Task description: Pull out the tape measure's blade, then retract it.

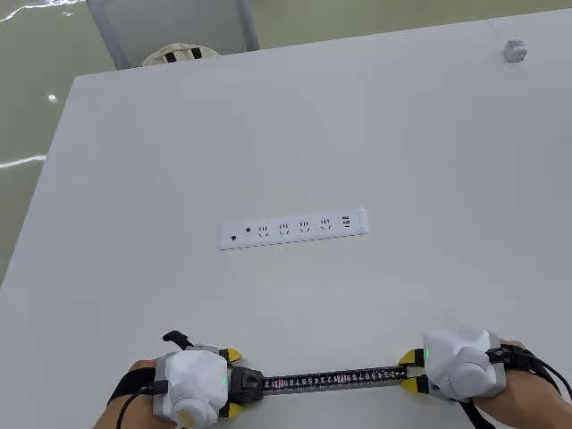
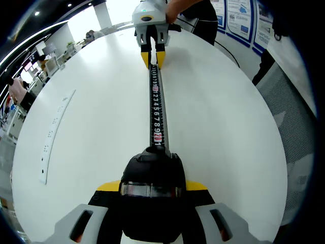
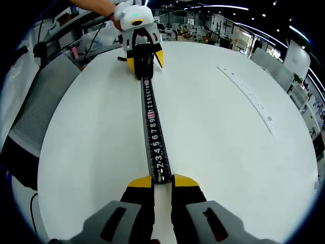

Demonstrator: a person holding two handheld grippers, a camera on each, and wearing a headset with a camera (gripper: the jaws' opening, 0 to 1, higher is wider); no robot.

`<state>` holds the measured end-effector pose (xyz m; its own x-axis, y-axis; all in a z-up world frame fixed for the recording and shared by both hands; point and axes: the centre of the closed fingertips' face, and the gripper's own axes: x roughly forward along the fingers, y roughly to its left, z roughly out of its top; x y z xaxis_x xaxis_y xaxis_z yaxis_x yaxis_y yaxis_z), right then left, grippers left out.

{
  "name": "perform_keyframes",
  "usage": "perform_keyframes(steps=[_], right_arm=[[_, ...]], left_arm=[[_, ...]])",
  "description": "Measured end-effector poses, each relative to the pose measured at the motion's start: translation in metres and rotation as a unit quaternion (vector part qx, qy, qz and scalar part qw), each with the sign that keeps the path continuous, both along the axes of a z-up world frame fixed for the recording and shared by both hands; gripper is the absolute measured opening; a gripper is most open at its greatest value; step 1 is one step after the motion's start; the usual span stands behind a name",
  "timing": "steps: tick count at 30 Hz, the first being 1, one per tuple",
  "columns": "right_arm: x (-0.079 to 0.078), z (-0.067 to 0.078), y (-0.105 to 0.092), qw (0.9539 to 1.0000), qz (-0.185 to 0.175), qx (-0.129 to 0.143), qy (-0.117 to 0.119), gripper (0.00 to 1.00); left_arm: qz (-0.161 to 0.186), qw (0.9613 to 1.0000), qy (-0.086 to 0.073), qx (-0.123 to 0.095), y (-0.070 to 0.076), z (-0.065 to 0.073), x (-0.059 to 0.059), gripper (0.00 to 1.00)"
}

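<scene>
So at the bottom edge of the head view, the tape measure (image 1: 248, 384) was stretched out flat on the white table (image 1: 357, 134), held at both ends. Its black case (image 2: 152, 198) was clamped by the left gripper (image 1: 234, 382) at lower left, with the yellow-tipped jaws spread about as wide as the case and pressed on its sides. The blade (image 1: 335, 379) was run out to the right from the case, numbers up. Its tip was pinched by the right gripper (image 1: 409, 371) at lower right, jaws brought in narrow around it. In the right gripper view the blade's end could be seen sitting right between the two yellow tips at bottom centre, the strip running up the frame to the case. Progress-wise, the pull-out half looked pretty much done, or at least well underway, judging by the length of blade exposed. How much more was meant to be drawn couldn't be told. The retract half looked like it hadn't been done yet. Further up, mid-frame, a white power strip (image 1: 294, 228) was laid well apart from all that. At the far upper right a small white object (image 1: 514, 51) was left, too tiny to be identified, and a chair (image 1: 170, 27) was parked past the table's far edge at upper left.
</scene>
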<state>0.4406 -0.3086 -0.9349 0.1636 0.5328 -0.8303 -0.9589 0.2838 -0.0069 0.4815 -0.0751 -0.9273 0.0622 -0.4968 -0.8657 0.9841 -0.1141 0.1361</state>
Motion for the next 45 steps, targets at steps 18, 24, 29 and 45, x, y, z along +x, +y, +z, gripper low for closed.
perform_keyframes(steps=[18, 24, 29, 45], right_arm=[[0.0003, 0.0011, 0.0015, 0.9999, 0.013, -0.008, 0.0, 0.11], [0.0007, -0.0001, 0.0016, 0.9998, 0.018, -0.011, -0.004, 0.12], [0.0007, 0.0006, 0.0021, 0.9994, 0.027, -0.017, -0.008, 0.13], [0.0011, 0.0012, 0.0028, 0.9986, 0.036, -0.034, -0.018, 0.15]], left_arm=[[0.001, 1.0, -0.005, 0.001, 0.0, 0.0003, -0.0001, 0.4], [0.002, 1.0, -0.004, 0.001, 0.0001, -0.0002, 0.0003, 0.4], [0.002, 1.0, -0.003, 0.001, -0.0006, 0.0, -0.0001, 0.4], [0.003, 1.0, 0.006, -0.005, -0.0017, 0.0002, 0.0, 0.41]])
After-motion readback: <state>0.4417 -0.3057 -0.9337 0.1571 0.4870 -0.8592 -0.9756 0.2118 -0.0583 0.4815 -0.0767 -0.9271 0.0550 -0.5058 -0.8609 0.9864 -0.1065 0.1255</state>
